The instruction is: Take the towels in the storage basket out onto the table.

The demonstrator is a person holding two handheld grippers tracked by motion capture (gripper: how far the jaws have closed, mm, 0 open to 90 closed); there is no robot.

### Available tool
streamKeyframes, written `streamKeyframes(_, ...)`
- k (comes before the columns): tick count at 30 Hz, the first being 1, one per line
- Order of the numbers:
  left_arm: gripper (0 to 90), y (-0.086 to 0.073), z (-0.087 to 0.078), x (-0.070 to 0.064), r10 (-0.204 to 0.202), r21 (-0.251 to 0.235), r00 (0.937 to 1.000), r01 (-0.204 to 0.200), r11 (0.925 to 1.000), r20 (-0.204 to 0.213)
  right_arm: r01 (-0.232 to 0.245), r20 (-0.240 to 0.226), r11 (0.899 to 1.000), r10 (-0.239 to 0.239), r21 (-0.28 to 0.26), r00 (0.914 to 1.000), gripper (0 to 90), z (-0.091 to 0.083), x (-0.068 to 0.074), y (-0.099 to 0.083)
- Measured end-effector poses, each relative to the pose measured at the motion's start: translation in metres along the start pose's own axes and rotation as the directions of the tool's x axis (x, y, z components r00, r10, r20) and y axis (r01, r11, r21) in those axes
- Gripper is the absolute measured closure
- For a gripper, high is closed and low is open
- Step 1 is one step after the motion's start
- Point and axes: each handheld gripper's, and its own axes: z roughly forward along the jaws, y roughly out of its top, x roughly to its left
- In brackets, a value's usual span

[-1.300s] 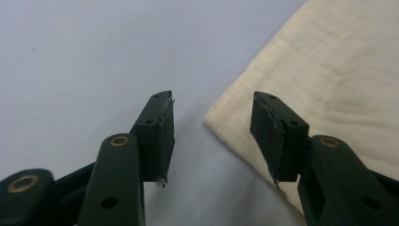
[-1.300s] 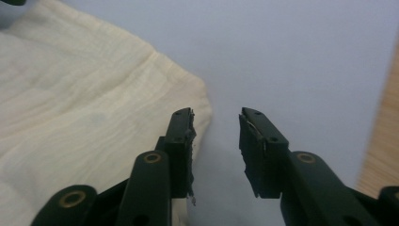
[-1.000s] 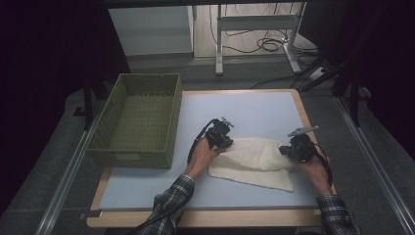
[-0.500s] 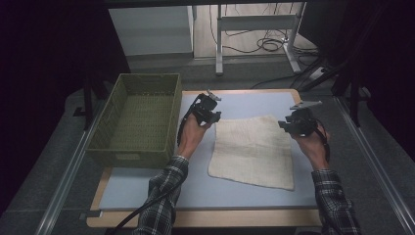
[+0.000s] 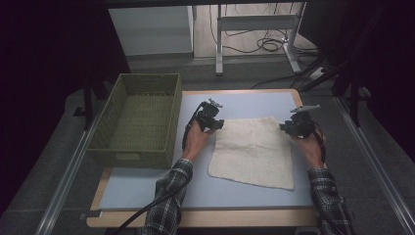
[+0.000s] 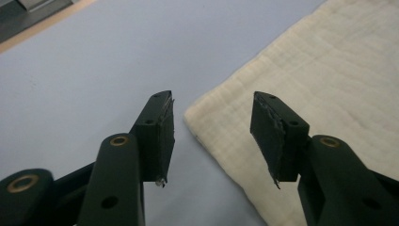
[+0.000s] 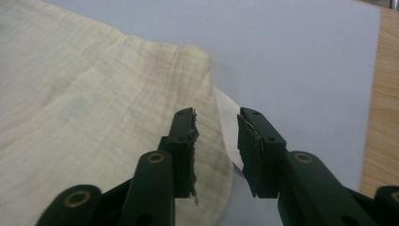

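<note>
Desk [image 5: 147, 188]: wooden top under a pale blue mat, which gives the cloth a smooth, bare face to be flattened on.

Basket [image 5: 138, 119]: olive-green woven bin, open and with nothing in it, standing at the desk's left edge just beside the cloth; probably parked there to receive the cloth once it is dealt with.

Cloth [image 5: 255, 152]: cream quilted square, lying flat and open on the mat between the two hands, far edge toward the back of the desk, near edge slightly askew. Spread out like this, it seems set up for folding. In the right gripper view its far right corner [image 7: 197, 54] is faintly puckered, with a thin edge peeking out beneath.

Left claw [image 5: 218, 124]: at the far left corner of the cloth. In the left gripper view the jaws stand spread, straddling that corner [image 6: 193, 115] without touching it, so the corner is released or not yet taken.

Right claw [image 5: 285, 127]: at the far right edge of the cloth. In the right gripper view the jaws are parted by a narrow gap over the hem, pinching nothing.
</note>
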Motion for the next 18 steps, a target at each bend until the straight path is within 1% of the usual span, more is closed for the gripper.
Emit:
streamKeyframes(1,49.0,-0.002,0.003,-0.001,-0.002,0.005,1.0000,0.002,1.0000,0.002,0.010,0.005,1.000,-0.010,0.003,0.9999,67.0,0.005,0.002,-0.001)
streamKeyframes(2,48.1,-0.003,0.005,-0.002,-0.002,0.009,1.0000,0.002,1.0000,0.004,0.005,-0.003,1.000,-0.005,0.013,1.0000,75.1,0.010,0.004,-0.001)
streamKeyframes(3,48.1,-0.006,0.008,-0.003,0.001,0.017,1.0000,-0.001,0.9999,0.006,0.040,0.038,0.998,-0.042,0.043,0.9984,88.1,0.016,0.011,-0.001)
streamKeyframes(4,48.1,-0.006,0.009,-0.004,0.008,0.019,1.0000,-0.008,0.9998,0.002,0.059,0.066,0.997,-0.062,0.042,0.9959,88.6,0.014,0.013,0.001)
streamKeyframes(5,47.9,-0.006,0.009,-0.004,0.015,0.020,0.9999,-0.015,0.9997,-0.002,0.078,0.102,0.997,-0.078,0.006,0.9917,88.7,0.006,0.016,0.008)
streamKeyframes(6,47.7,-0.006,0.009,-0.004,0.017,0.020,0.9998,-0.017,0.9997,-0.005,0.081,0.120,0.996,-0.076,-0.043,0.9899,88.6,-0.005,0.018,0.014)
streamKeyframes(7,47.7,-0.006,0.009,-0.003,0.017,0.017,0.9998,-0.017,0.9997,-0.010,0.077,0.126,0.993,-0.065,-0.089,0.9899,87.7,-0.016,0.019,0.020)
streamKeyframes(8,47.6,-0.006,0.008,-0.002,0.013,0.013,0.9998,-0.013,0.9998,-0.012,0.069,0.124,0.993,-0.056,-0.097,0.9906,79.9,-0.024,0.019,0.026)
streamKeyframes(9,46.8,-0.006,0.008,-0.002,0.013,0.013,0.9998,-0.013,0.9998,-0.012,0.069,0.124,0.993,-0.056,-0.097,0.9906,79.9,-0.024,0.019,0.026)
streamKeyframes(10,46.8,-0.005,0.008,0.000,0.002,0.009,0.9999,-0.002,1.0000,-0.012,0.059,0.126,0.995,-0.049,-0.081,0.9908,63.5,-0.026,0.018,0.030)
streamKeyframes(11,46.6,-0.005,0.007,0.002,-0.016,-0.002,0.9998,0.016,0.9999,-0.008,0.063,0.165,0.997,-0.056,-0.035,0.9846,58.8,-0.029,0.012,0.034)
streamKeyframes(12,46.5,-0.005,0.007,0.002,-0.016,-0.002,0.9998,0.016,0.9999,-0.008,0.063,0.165,0.997,-0.056,-0.035,0.9846,58.8,-0.029,0.012,0.034)
streamKeyframes(13,46.6,-0.004,0.005,0.003,-0.011,-0.004,0.9999,0.011,0.9999,-0.011,0.018,0.160,0.999,-0.011,-0.043,0.9871,58.8,-0.030,0.001,0.030)
streamKeyframes(14,46.6,-0.004,0.005,0.003,-0.011,-0.004,0.9999,0.011,0.9999,-0.011,-0.013,0.159,0.999,0.020,-0.043,0.9871,58.8,-0.029,-0.005,0.027)
streamKeyframes(15,46.6,-0.004,0.005,0.004,-0.009,-0.003,0.9999,0.009,1.0000,-0.012,-0.034,0.156,0.999,0.039,-0.040,0.9870,58.9,-0.027,-0.010,0.024)
streamKeyframes(16,46.6,-0.003,0.005,0.005,-0.009,-0.004,0.9999,0.008,1.0000,-0.014,-0.034,0.156,0.999,0.039,-0.040,0.9870,58.9,-0.027,-0.010,0.024)
streamKeyframes(17,46.6,-0.003,0.005,0.007,-0.020,-0.009,0.9998,0.020,0.9998,-0.005,-0.076,0.126,0.997,0.078,-0.026,0.9889,59.0,-0.021,-0.020,0.017)
streamKeyframes(18,46.6,-0.003,0.005,0.007,-0.020,-0.009,0.9998,0.020,0.9998,-0.005,-0.076,0.126,0.997,0.078,-0.026,0.9889,59.0,-0.021,-0.020,0.017)
